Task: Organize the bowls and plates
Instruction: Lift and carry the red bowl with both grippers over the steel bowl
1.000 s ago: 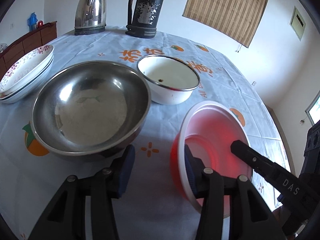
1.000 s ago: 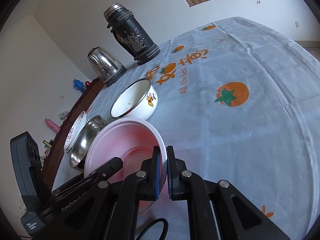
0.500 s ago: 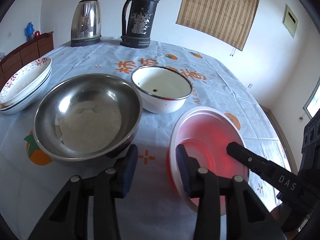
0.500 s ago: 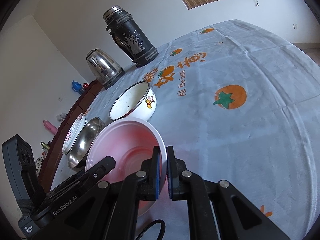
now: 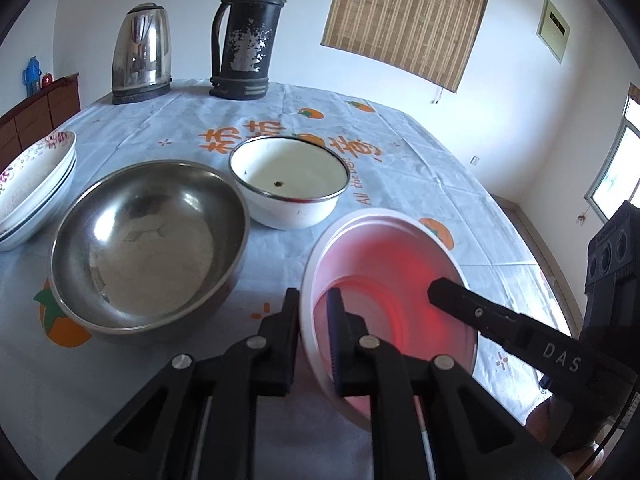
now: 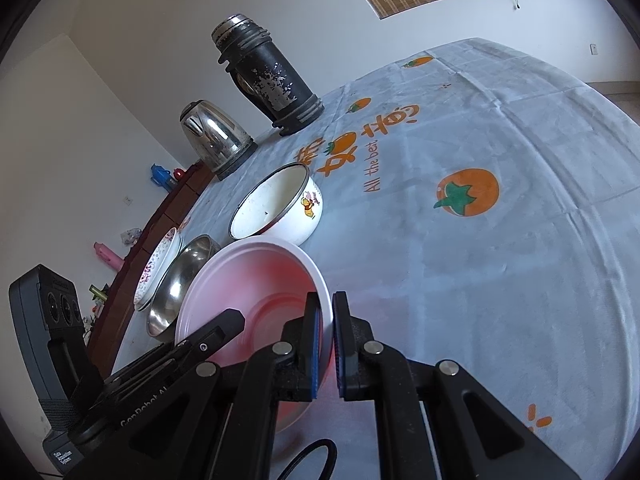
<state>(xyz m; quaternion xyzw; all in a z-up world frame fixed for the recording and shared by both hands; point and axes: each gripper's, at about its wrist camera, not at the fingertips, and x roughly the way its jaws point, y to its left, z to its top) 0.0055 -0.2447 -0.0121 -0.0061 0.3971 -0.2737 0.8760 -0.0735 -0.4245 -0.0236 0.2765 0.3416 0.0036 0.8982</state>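
The pink bowl point(image 5: 384, 264) — thin, smooth plastic, round, white-rimmed, glowing red inside — sits tilted near the table's front edge. The left gripper point(image 5: 314, 312) has just closed on its near-left rim; the right gripper point(image 6: 325, 320) clamps the opposite rim. Beside it: a shiny steel bowl point(image 5: 148, 244), a white enamel bowl point(image 5: 288, 184), stacked floral plates point(image 5: 36, 176) — all on a wrinkled tablecloth point(image 6: 500, 280).

Both grippers matte black plastic. Left gripper point(image 5: 314, 316): silver screw heads on angular linkage arms, blue ribbed pads point(image 5: 333, 320). Right gripper point(image 6: 325, 344): same build, "DAS" in white on one finger, black cable looping at 6 o'clock. Left body reads "GenRobot.AI", three round ports.
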